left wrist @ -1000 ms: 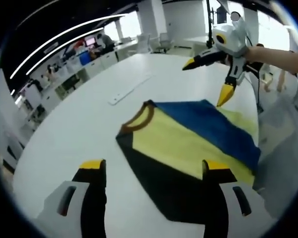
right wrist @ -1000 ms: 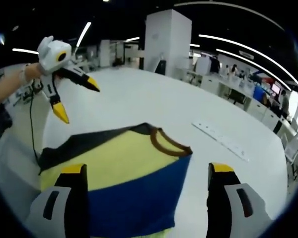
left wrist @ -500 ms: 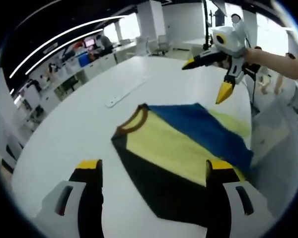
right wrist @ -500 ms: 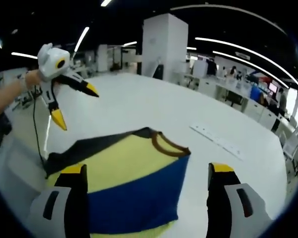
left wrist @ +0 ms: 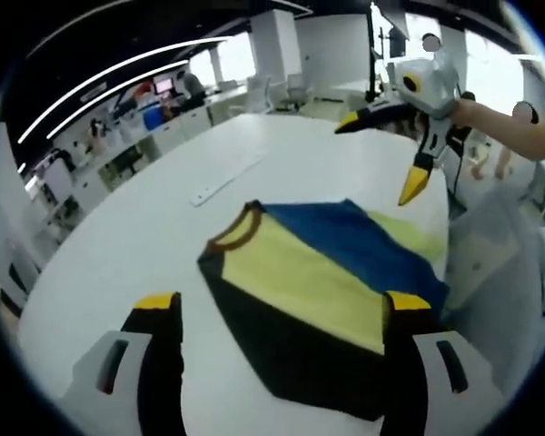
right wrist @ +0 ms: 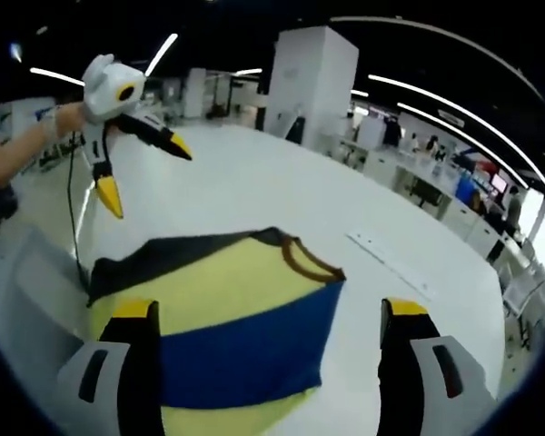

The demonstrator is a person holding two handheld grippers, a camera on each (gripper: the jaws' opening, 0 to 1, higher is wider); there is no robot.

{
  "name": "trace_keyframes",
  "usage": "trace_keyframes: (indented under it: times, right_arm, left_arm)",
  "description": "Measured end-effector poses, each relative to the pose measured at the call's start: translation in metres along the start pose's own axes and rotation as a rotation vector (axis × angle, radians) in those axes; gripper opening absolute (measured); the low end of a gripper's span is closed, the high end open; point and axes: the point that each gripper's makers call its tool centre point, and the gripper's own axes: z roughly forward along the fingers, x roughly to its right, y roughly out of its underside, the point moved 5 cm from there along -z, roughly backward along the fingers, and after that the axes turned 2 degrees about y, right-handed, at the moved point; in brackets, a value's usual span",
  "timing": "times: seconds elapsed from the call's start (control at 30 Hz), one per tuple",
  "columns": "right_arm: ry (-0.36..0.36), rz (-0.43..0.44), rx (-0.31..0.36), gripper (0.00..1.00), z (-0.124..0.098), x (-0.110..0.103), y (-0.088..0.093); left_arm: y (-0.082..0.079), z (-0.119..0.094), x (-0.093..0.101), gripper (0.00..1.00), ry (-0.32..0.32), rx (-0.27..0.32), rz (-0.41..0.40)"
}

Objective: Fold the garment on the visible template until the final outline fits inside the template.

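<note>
Since a second ago, both grippers are drawn back from the folded garment (left wrist: 318, 291); left gripper (left wrist: 277, 309) and right gripper (right wrist: 265, 313) are held wide apart, empty.

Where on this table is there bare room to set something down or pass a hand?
Bare white table lies on the collar side of the folded garment, up to the white strip, and beyond the strip. The far tabletop past the garment is also bare. It is tight on the opposite side, where the garment lies near the table edge.
</note>
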Motion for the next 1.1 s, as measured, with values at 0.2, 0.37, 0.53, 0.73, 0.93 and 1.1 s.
trace_keyframes:
  times: [0.2,0.37,0.53,0.73,0.93,1.1]
  right_arm:
    - [0.003,0.011,0.029,1.00,-0.012,-0.006,-0.006]
    - [0.007,0.012,0.053,1.00,-0.021,-0.013,-0.015]
    - [0.022,-0.012,0.053,1.00,-0.028,-0.018,-0.017]
    - [-0.003,0.002,0.054,1.00,-0.033,-0.029,-0.015]
    - [0.000,0.006,0.057,1.00,-0.040,-0.034,-0.014]
    - [0.008,0.004,0.050,1.00,-0.045,-0.037,-0.010]
  left_arm:
    - [0.006,-0.006,0.008,0.90,-0.004,-0.002,-0.017]
    - [0.008,-0.010,0.017,0.93,0.004,0.001,-0.023]
    - [0.007,-0.014,0.018,0.97,-0.014,0.017,-0.032]
    - [0.008,-0.018,0.023,1.00,-0.010,0.016,-0.034]
    - [0.006,-0.023,0.030,1.00,-0.003,0.022,-0.037]
    - [0.006,-0.025,0.031,1.00,-0.016,0.033,-0.045]
